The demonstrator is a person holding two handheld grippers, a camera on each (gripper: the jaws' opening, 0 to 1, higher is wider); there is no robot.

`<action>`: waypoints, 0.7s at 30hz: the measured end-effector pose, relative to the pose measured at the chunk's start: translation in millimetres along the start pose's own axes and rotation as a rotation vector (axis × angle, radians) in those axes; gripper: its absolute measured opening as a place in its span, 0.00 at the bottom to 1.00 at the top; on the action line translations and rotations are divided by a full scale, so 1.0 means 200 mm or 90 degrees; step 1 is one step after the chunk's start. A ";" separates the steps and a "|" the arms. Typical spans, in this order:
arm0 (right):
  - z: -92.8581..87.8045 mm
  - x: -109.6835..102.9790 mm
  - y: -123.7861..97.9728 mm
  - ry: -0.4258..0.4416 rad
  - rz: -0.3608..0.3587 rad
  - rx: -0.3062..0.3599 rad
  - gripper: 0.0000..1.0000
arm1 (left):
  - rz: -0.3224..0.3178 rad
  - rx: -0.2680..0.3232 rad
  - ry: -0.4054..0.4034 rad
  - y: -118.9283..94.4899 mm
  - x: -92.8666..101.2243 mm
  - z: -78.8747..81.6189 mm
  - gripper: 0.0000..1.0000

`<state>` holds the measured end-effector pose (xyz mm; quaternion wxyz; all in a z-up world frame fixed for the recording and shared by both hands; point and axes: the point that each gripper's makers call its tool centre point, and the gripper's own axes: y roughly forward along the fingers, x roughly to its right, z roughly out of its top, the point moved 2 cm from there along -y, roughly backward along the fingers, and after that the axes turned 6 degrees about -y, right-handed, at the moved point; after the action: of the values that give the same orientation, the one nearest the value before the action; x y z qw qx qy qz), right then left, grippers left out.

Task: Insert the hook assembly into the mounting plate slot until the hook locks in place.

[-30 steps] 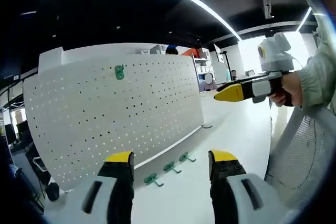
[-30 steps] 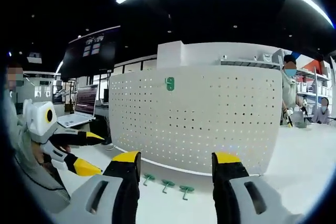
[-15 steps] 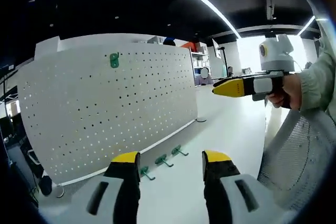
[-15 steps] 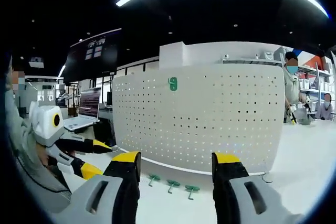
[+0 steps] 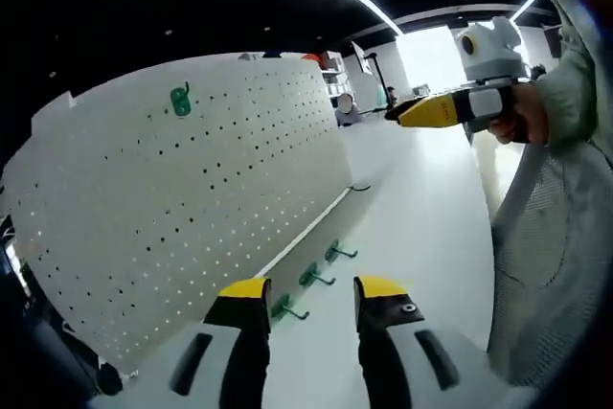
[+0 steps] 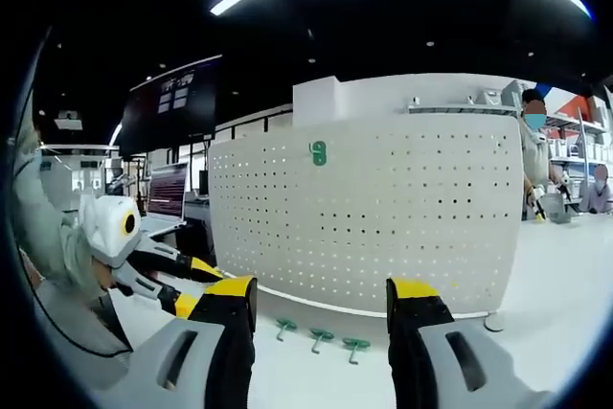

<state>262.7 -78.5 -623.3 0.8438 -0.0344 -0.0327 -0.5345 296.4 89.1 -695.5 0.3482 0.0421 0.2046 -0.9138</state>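
A white pegboard mounting plate (image 5: 182, 198) (image 6: 374, 217) stands upright on the white table. One green hook (image 5: 180, 101) (image 6: 318, 152) hangs near its top. Three loose green hooks (image 5: 313, 278) (image 6: 321, 337) lie in a row on the table at its foot. My left gripper (image 5: 308, 296) is open just above and near the closest of those hooks, with nothing between its jaws. My right gripper (image 6: 321, 289) is open and empty, held back from the plate above the row of hooks. The right gripper (image 5: 450, 107) also appears in the left gripper view, the left gripper (image 6: 182, 280) in the right gripper view.
The white table (image 5: 412, 208) stretches away to the right of the plate. A person's sleeve and mesh garment (image 5: 551, 237) fill the right side. A laptop (image 6: 170, 200) sits at the left behind the plate. People stand at shelves (image 6: 536, 160) at the far right.
My left gripper has moved down and closer to the hooks at the plate's foot, and its jaws have narrowed. The right gripper has barely shifted.
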 end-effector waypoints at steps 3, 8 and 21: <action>-0.01 0.00 0.00 0.001 0.000 -0.003 0.52 | -0.008 -0.021 0.014 0.04 -0.04 -0.04 0.35; -0.01 0.01 0.00 0.005 -0.005 -0.008 0.52 | -0.022 -0.057 0.029 0.13 -0.11 -0.12 0.33; -0.03 0.04 0.00 0.013 -0.020 -0.015 0.52 | -0.064 -0.120 0.057 0.29 -0.21 -0.25 0.33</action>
<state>266.7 -87.1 -628.8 0.8351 -0.0385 -0.0187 -0.5484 361.9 96.1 -751.5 0.2950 0.0400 0.3067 -0.9040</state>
